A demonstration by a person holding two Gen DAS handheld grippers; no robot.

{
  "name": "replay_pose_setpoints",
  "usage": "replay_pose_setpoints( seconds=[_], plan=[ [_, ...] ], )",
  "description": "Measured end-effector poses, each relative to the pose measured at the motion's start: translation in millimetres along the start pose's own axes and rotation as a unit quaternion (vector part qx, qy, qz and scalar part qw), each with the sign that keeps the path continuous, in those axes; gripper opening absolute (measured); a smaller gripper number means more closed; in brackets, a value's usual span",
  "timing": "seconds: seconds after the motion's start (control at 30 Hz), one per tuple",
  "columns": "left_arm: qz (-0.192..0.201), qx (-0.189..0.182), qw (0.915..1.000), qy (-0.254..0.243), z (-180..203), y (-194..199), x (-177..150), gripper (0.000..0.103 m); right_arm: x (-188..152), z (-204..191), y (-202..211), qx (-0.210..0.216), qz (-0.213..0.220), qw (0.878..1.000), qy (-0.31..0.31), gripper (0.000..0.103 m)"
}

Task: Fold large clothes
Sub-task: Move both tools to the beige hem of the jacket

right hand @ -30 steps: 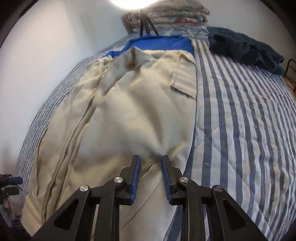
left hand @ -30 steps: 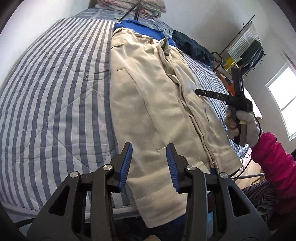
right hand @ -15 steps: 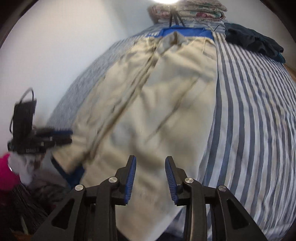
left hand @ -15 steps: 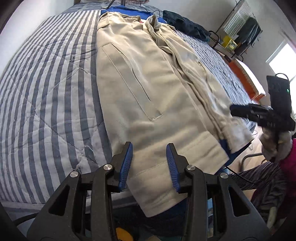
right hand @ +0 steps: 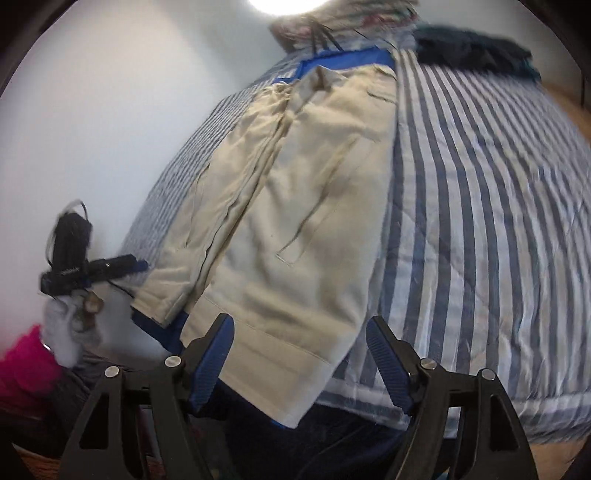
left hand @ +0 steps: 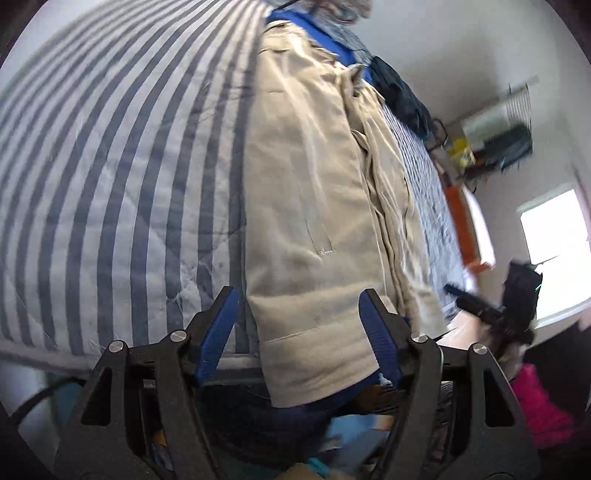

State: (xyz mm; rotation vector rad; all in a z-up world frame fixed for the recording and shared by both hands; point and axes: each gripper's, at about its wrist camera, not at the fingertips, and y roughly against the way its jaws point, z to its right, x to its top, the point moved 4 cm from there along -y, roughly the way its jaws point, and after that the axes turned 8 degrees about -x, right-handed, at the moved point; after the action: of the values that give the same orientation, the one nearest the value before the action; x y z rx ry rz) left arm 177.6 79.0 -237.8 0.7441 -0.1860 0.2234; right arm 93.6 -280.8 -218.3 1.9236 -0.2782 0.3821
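On the bed (left hand: 110, 192), which wears a blue-and-white striped quilt, a large beige jacket (left hand: 306, 206) lies flat and lengthwise, its collar toward twelve o'clock and its hem toward six o'clock. The hem hangs a little over the near edge of the mattress. One side of the jacket is folded in over the middle, leaving a long bunched ridge of cloth down its length. A blue garment (right hand: 343, 59) lies under the collar end and shows again beneath the hem. A dark blue heap of clothing (right hand: 472, 48) sits on the quilt at about one o'clock from the jacket, near a folded floral blanket (right hand: 343, 18) at the head of the bed.

Your left hand-held gripper (left hand: 301, 332) hangs over the jacket's hem corner. Its jaws are opening, and stand wide. The hem shows between the blue pads in the left wrist view, but the pads do not press on it.

Your right hand-held gripper (right hand: 299, 360) hangs over the opposite hem corner. Its jaws are opening too, already wide, with the hem edge seen between them and not gripped.

In the right wrist view, your left hand in a pale glove (right hand: 68, 325) and a bright pink sleeve (right hand: 26, 365) appear at nine o'clock. In the left wrist view, a bright window (left hand: 554, 251) sits at three o'clock, and a blurred rack of clothes (left hand: 506, 136) at two o'clock.
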Motion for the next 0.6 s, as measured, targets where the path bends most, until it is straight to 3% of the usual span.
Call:
replay_pose_setpoints(
  seconds=[0.13,0.33,0.6],
  plan=[
    [-0.031,-0.039,0.9961,0.073,-19.9,-15.0,-4.3,0.067,-9.0,22.7,-20.5,0.058,-0.043,0.996,-0.057,0.067],
    [-0.048,-0.064,0.9931,0.086,-20.0,-24.0,-5.9,0.054,-14.4,19.7,-38.1,0.117,-0.064,0.988,-0.079,0.063],
    [-0.061,-0.07,0.9934,0.067,-5.4,-43.5,-13.5,0.049,-15.7,12.1,-52.4,0.177,-0.059,0.976,-0.115,0.057]
  ],
)
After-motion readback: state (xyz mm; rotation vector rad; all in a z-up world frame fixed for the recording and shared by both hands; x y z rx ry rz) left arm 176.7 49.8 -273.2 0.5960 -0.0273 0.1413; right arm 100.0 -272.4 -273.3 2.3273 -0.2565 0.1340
